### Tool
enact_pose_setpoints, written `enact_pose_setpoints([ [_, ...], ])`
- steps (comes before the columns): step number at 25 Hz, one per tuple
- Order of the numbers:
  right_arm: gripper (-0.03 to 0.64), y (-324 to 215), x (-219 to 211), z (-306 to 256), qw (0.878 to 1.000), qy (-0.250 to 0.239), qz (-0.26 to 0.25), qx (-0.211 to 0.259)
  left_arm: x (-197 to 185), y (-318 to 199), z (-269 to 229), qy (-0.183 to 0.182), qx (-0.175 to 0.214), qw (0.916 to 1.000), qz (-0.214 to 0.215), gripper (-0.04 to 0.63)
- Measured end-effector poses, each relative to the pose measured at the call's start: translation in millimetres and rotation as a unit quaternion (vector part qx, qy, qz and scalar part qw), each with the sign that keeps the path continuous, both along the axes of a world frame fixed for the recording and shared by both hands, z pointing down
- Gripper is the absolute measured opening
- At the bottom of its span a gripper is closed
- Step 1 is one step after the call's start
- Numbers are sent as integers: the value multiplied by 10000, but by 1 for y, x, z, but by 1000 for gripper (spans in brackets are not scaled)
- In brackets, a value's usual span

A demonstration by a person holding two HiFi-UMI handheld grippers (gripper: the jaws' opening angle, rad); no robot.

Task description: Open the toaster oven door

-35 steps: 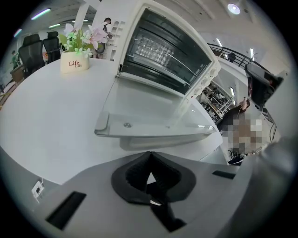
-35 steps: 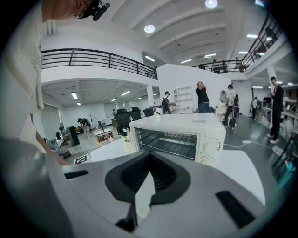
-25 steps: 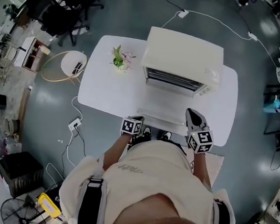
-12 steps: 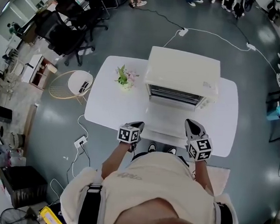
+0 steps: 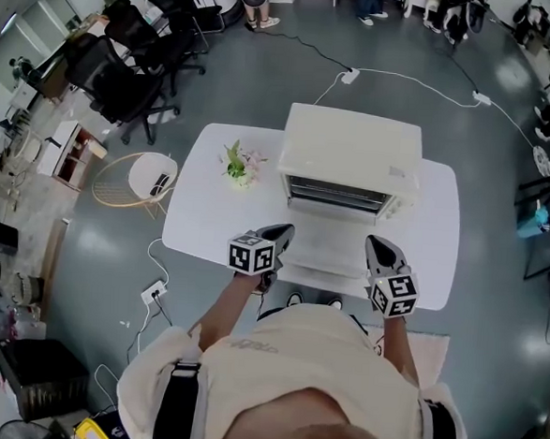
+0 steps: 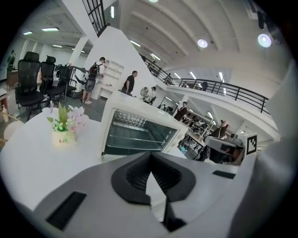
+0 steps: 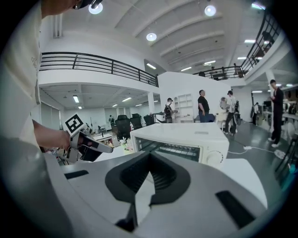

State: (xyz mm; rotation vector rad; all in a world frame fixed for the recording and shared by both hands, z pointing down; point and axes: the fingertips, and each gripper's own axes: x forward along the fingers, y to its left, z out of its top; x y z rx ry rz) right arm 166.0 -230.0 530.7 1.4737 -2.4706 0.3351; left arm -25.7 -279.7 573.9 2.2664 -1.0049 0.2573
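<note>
Tongs are both pressed together, nothing pinched.

Head view: left gripper (image 5: 282, 231) and right gripper (image 5: 375, 242) hover low centre, over the flopped-down door (image 5: 330, 244) of the boxy cream toaster oven (image 5: 350, 153), mid-frame on a glossy white table (image 5: 201, 204). Left one has crept forward since half a second ago.

Left gripper view: ribbed dark pads (image 6: 135, 174) meet at the tips, with wire racks (image 6: 135, 137) showing inside the oven, centre.

Right gripper view: same ribbed pads meeting, with the oven's round knob (image 7: 215, 157) centre right.
</note>
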Motion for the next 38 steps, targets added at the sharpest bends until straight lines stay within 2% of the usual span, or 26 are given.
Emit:
enact_pose_setpoints([
  [4,6,-7,7,-17,9997,70,72,224,6,-12,-33,122,362,9993,53,18],
  [7,6,-10,14,-31,9993,-62,126,358,9,-18,-56,170,663,9976,86,20],
  [17,6,-25,29,-80,9956,-88,233,904,15,-48,-119,250,1467,9888,63,20],
  [28,6,-29,39,-118,9929,-61,116,1184,25,-55,-174,461,2108,9764,24,20],
  [38,6,-22,33,-136,9892,137,80,1459,24,-43,-197,104,2648,9642,-72,20],
])
